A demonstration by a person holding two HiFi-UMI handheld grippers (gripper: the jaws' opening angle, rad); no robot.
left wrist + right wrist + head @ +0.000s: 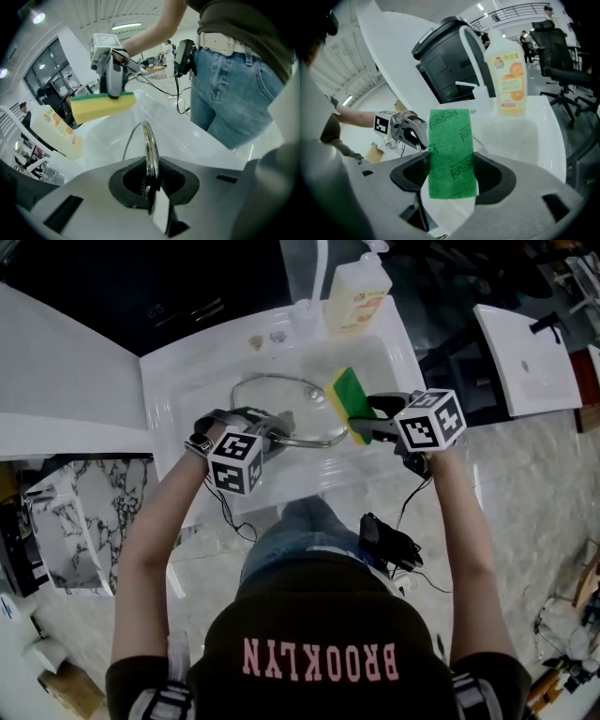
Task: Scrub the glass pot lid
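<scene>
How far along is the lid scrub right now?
Done: the left gripper is shut on the rim of the lid, holding it over the sink; the right gripper is shut on the sponge. In hand: the sponge is at the lid's far rim, contact unclear. Left: the scrubbing itself; no suds show on the glass.

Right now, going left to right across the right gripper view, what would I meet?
left gripper → green sponge → detergent bottle → black office chair
</scene>
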